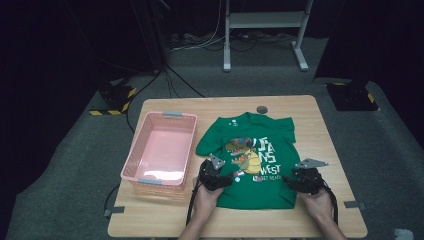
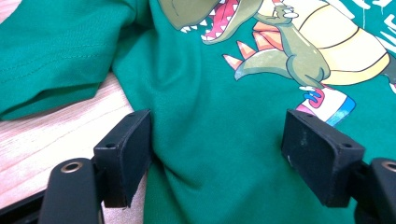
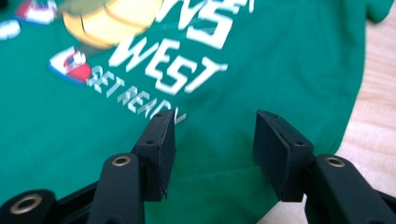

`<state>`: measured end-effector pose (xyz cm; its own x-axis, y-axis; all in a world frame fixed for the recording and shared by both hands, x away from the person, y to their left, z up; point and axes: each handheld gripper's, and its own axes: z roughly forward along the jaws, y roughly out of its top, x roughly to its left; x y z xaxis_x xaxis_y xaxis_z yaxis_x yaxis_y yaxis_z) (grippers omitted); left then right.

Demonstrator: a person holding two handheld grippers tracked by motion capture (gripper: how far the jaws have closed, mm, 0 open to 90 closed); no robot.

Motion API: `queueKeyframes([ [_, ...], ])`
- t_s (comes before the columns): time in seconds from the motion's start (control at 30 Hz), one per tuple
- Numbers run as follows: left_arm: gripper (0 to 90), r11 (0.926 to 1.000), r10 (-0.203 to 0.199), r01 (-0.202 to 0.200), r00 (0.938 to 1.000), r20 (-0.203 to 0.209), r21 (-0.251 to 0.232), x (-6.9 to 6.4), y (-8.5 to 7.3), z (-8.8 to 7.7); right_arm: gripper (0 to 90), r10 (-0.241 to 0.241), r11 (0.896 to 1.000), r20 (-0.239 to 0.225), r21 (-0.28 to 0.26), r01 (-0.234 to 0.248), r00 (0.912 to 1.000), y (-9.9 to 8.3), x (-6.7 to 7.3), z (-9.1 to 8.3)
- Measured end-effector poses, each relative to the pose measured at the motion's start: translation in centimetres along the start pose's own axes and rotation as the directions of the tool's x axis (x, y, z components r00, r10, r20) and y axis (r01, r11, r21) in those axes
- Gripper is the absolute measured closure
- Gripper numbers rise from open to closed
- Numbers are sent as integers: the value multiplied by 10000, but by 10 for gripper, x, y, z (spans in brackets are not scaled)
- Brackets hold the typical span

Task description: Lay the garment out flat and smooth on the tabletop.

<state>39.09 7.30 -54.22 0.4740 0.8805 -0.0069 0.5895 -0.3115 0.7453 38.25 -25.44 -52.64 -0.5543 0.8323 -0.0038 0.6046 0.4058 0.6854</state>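
Shirt [image 1: 260, 150] under both parted grippers [image 1: 216, 176] [image 1: 305, 181], pink basket [image 1: 160, 150] just left, nothing between.

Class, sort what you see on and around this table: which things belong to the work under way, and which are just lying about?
In the job:
- green T-shirt, spread flat on the table
- left claw, open over the shirt's left side
- right claw, open over its right side

Lying about:
- pink basket, beside the shirt
- small dark round thing at the table's far edge
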Motion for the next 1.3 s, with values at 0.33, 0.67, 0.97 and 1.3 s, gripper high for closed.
queueKeyframes([
  [0.33, 250, 10000, -10, 10, 10000, -17, -13, 0, 0, 0, 484, -203, 9997, 217, 130, 200, 9996, -13, -2, -9],
  [0.67, 241, 10000, -17, 17, 10000, -24, 9, 0, 0, 0, 460, -119, 9999, 157, -88, 121, 9998, -35, -12, -29],
  [0.97, 186, 9982, 505, -513, 9984, 270, 296, -15, 7, -6, 443, -198, 9988, -75, -453, 194, 9998, -22, -6, -32],
  [1.3, 161, 9975, 348, -370, 9987, 382, 597, -13, -2, -8, 449, -355, 9992, -226, -168, 351, 9991, -26, 0, -16],
])
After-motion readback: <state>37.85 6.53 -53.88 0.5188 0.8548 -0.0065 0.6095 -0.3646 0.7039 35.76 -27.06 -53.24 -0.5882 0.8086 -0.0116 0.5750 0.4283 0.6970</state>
